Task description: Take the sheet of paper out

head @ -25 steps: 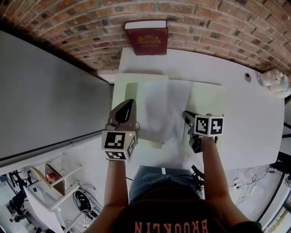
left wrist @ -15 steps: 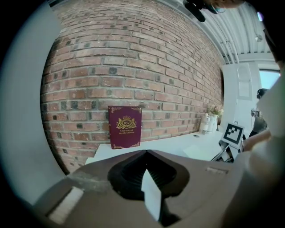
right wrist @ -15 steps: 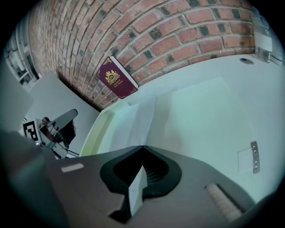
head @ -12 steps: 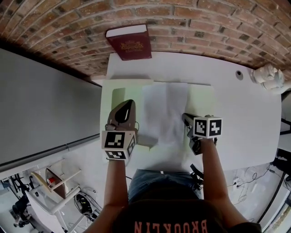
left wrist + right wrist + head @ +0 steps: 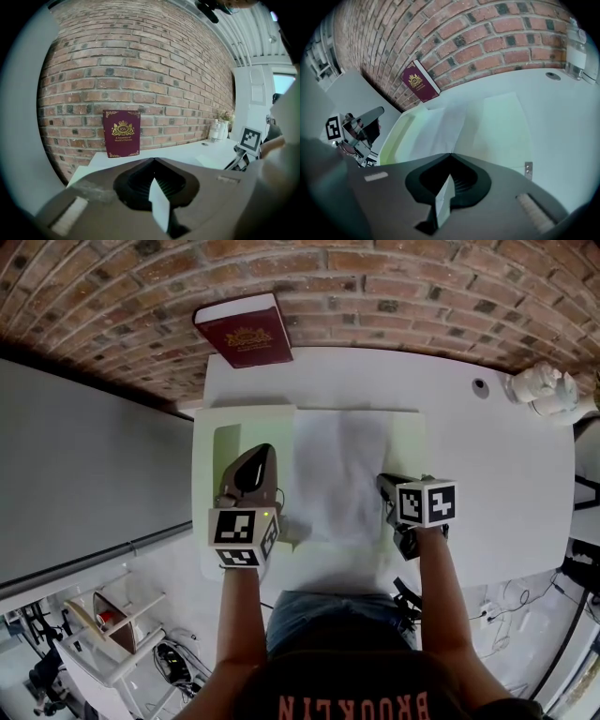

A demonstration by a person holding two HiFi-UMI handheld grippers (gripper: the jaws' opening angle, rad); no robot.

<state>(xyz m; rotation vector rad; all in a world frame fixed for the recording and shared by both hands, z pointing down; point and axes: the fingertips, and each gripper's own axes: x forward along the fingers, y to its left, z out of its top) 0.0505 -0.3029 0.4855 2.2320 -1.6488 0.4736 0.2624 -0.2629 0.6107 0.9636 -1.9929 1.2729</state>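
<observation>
A red brick wall [image 5: 422, 277] backs the white counter [image 5: 497, 484]. On the counter lies a pale green flat folder [image 5: 204, 502], with the white sheet of paper [image 5: 337, 474] resting across its middle. A maroon hardback book [image 5: 244, 331] leans on the wall. The left tongs [image 5: 153, 160] are pressed together on a thin pale edge, apparently the folder's near left part. The right tongs [image 5: 450, 154] are likewise closed, pinching the sheet at its right edge.
</observation>
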